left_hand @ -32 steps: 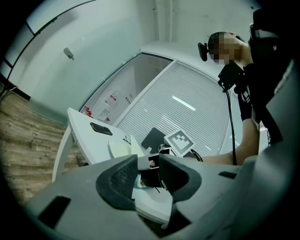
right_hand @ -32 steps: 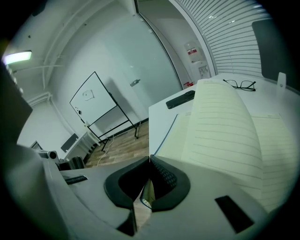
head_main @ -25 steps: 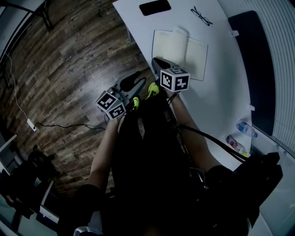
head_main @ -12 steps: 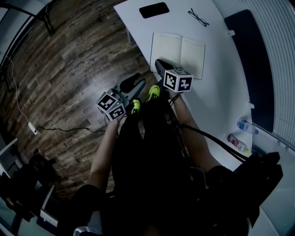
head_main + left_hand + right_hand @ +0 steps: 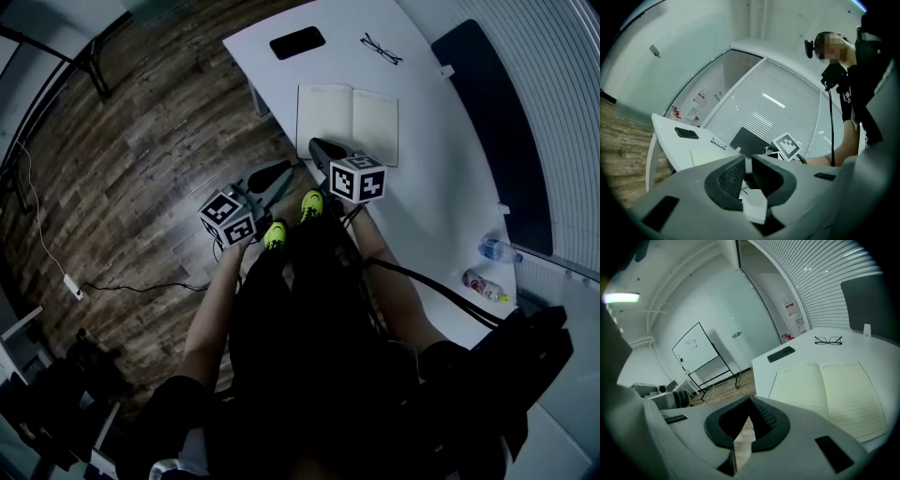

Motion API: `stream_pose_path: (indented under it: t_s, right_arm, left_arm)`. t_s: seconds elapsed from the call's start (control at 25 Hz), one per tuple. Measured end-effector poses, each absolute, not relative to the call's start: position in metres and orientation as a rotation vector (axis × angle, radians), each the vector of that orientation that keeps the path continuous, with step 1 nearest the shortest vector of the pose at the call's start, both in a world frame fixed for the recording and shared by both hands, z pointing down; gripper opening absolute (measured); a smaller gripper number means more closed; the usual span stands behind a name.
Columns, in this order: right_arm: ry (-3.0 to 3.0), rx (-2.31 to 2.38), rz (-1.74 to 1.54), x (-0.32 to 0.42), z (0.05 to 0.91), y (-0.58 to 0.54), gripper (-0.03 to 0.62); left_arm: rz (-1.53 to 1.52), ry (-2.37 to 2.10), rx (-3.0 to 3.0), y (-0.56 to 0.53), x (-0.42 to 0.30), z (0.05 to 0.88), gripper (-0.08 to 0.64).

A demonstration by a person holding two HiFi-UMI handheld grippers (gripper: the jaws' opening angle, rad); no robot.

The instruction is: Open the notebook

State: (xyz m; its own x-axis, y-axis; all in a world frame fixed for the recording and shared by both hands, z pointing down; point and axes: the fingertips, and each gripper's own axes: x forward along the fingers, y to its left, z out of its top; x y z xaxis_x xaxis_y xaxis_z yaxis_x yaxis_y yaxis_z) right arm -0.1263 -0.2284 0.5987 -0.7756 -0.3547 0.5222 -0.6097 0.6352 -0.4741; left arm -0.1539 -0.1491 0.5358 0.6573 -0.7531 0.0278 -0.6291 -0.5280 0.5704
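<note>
notebook (image 5: 347, 122) lies open on the white desk (image 5: 427, 187), both grippers clear of it
left gripper (image 5: 284, 170), over the wood floor (image 5: 141, 141) beside the desk, has just been closing its fingers (image 5: 729, 176): a narrow gap, nothing in it. right gripper (image 5: 316, 144) has its fingers (image 5: 766, 418) pressed together, empty, near the notebook's front edge. phone (image 5: 297, 42) and glasses (image 5: 380, 49) lie beyond.

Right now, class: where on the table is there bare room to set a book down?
The widest bare patch lies between notebook and bottles. A smaller one lies between phone and glasses. It is crowded at the notebook's near edge, by the right gripper.
</note>
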Motion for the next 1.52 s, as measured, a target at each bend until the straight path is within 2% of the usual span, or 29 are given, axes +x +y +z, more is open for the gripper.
stream_pose_path:
  t_s: [0.48,1.52]
  right_arm:
    - [-2.546,0.764,0.866,-0.119,0.554,-0.216,0.014]
    - [-2.662,0.826,0.805,-0.090,0.482,-0.166,0.014]
  left_arm:
    - [-0.259,-1.005,2.370,-0.157,-0.143,0.511,0.003]
    - [-0.244,-0.866,2.429,-0.129,-0.117,0.457,0.002]
